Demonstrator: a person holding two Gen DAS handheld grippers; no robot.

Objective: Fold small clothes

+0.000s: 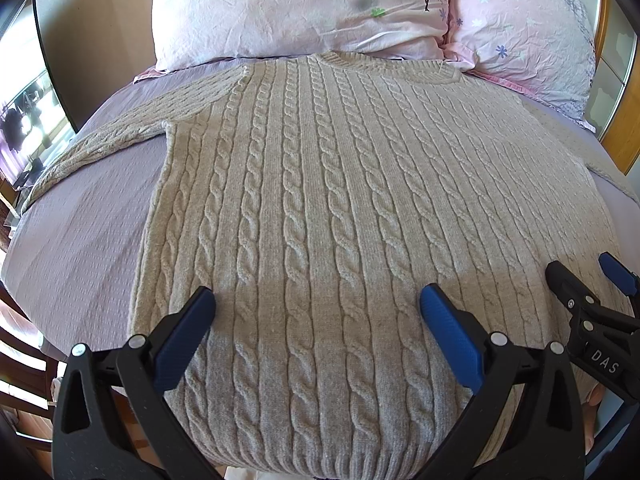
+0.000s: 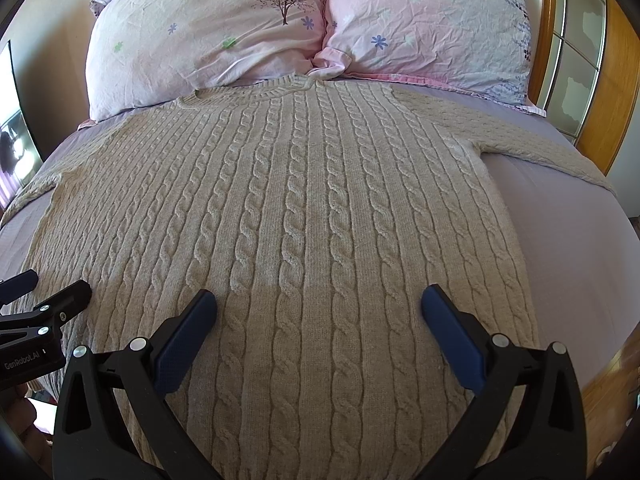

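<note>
A beige cable-knit sweater (image 1: 320, 184) lies flat and face up on the bed, collar toward the pillows, hem toward me. It also shows in the right wrist view (image 2: 304, 208). Its left sleeve (image 1: 92, 148) stretches out to the left, its right sleeve (image 2: 528, 140) out to the right. My left gripper (image 1: 316, 300) is open and empty above the sweater's lower body. My right gripper (image 2: 318, 300) is open and empty above the lower body, further right. The right gripper also shows at the left wrist view's right edge (image 1: 588, 280).
The bed has a lilac sheet (image 1: 80, 240). Two pink floral pillows (image 2: 208, 32) (image 2: 432, 28) lean at the head of the bed. A wooden bed frame (image 2: 616, 92) runs along the right. A mirror or screen (image 1: 24, 100) stands at the left.
</note>
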